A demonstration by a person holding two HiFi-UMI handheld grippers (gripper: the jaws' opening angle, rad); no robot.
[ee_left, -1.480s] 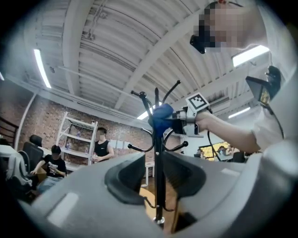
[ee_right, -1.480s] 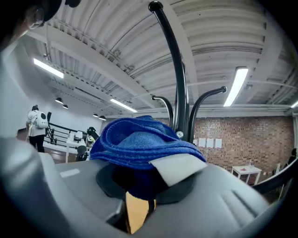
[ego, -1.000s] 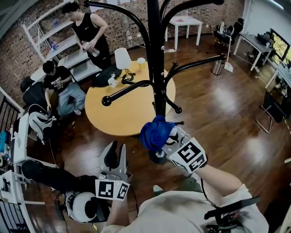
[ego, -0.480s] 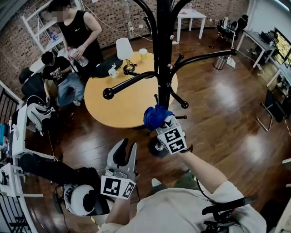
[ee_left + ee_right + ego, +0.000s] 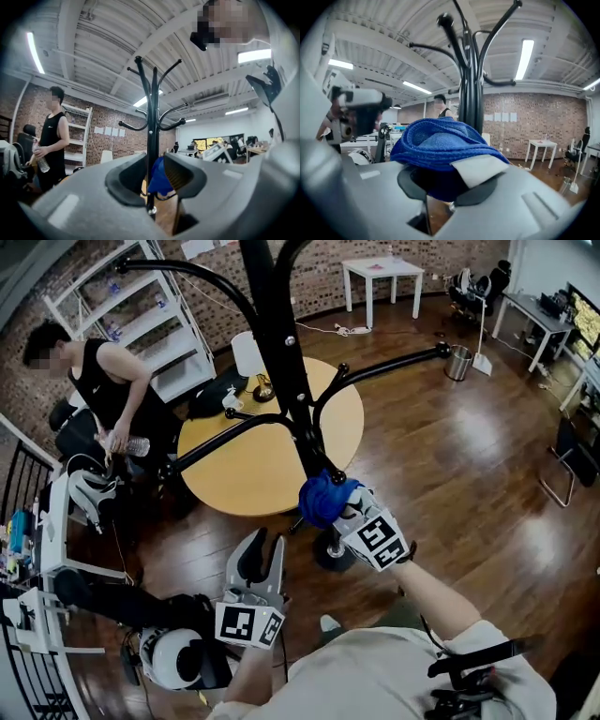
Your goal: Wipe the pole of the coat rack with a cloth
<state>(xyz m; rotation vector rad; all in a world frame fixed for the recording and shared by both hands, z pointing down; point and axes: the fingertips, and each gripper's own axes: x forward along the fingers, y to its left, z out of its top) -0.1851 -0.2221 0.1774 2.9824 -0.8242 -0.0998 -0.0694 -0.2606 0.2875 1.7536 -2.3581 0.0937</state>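
At the lower pole (image 5: 292,381) of the coat rack, the right gripper (image 5: 341,509) clamps a bunched blue cloth (image 5: 323,499), while the left gripper (image 5: 260,557) stands part-open and empty.

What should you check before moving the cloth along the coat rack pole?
1. Right tool gripping blue cloth: ok, shut on it.
2. Cloth touching pole: cannot tell, contact hidden.
3. Left tool out of the way: ok, open and empty.
4. Way up clear: not ok, a hook juts just above the cloth.
5. Person far off: ok, beyond the round table.
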